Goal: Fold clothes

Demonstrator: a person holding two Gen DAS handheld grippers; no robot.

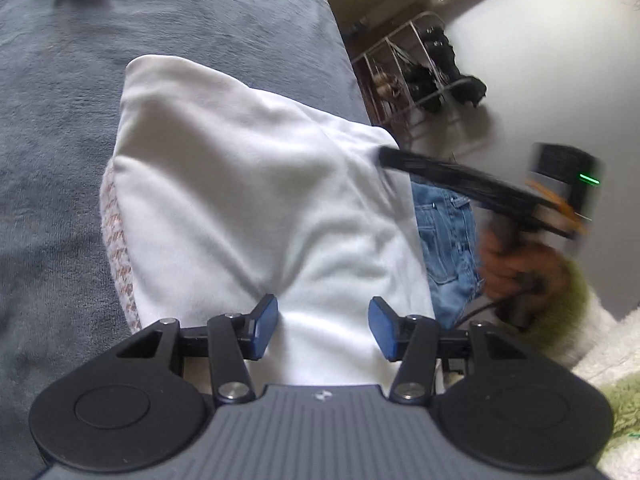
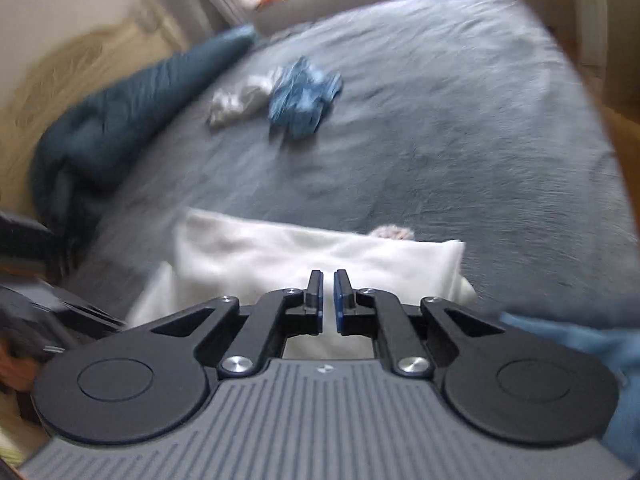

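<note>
Your left gripper hangs w/ jaws apart, nothing pinched; the folded white cloth lies on the grey bed under and ahead of them. Your right gripper is closed, empty, just above the cloth's near edge.

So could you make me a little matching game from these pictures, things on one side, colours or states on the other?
Things:
1. left gripper
2. right gripper
3. folded garment
4. crumpled cloth

States:
A. blue, far up the bed
B. white, beneath both grippers
C. jaws apart
D. jaws shut

Pairs: 1-C, 2-D, 3-B, 4-A
</note>
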